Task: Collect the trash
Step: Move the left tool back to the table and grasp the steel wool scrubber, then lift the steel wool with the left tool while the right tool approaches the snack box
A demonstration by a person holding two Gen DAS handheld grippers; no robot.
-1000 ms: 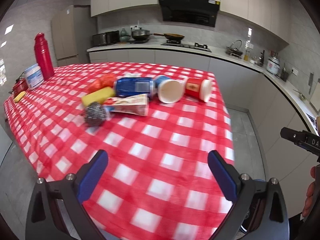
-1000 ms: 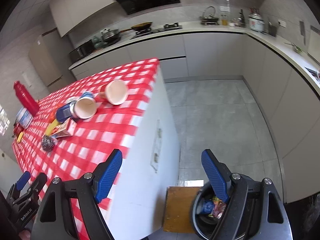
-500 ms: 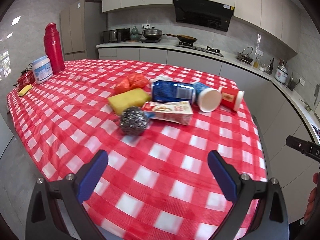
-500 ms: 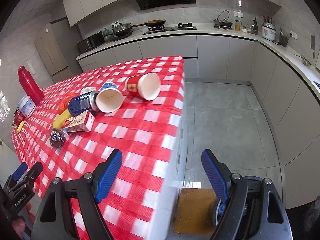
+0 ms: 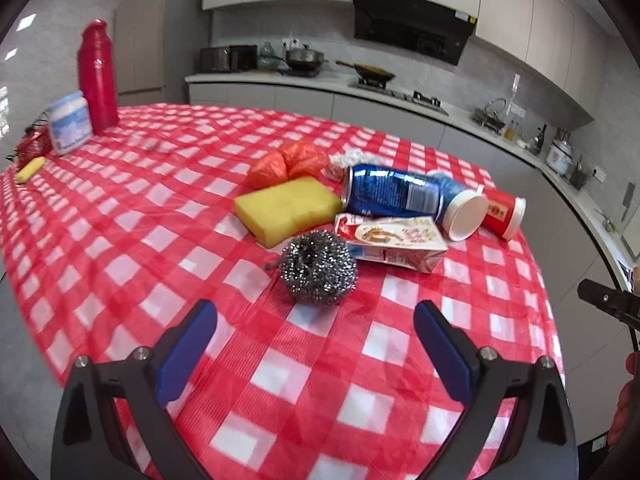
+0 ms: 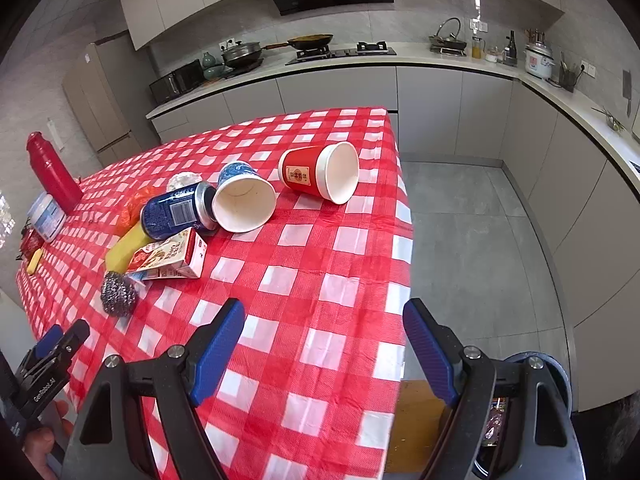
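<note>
Both grippers have advanced over the table since a second ago: the trash cluster now fills more of each view, and the right camera, earlier facing mostly floor, now looks across the checked cloth.

Left gripper [image 5: 316,344] hovers above the red-and-white tablecloth [image 5: 120,264], fingers spread wide, nothing between them. Directly ahead at 12 o'clock lies the steel wool scourer [image 5: 317,273], near the fingertips but clear of them. Just beyond, at 11 o'clock, sits the yellow sponge [image 5: 289,209]; at 1 o'clock the flattened drink carton [image 5: 394,243] lies touching or almost touching the scourer. Behind these lies the blue can [image 5: 394,196] on its side, with the blue paper cup [image 5: 460,210] and the red paper cup [image 5: 502,214] tipped over at 2 o'clock. An orange plastic bag [image 5: 288,162] lies behind the sponge. Far off at 10 o'clock stand a white jar [image 5: 70,122] and a red flask [image 5: 97,76].

Right gripper [image 6: 324,346] is likewise spread and empty, positioned over the table edge. Partly hidden behind its right finger at 5 o'clock is a trash bin [image 6: 558,374] on the floor, beside a brown board [image 6: 416,420].
</note>
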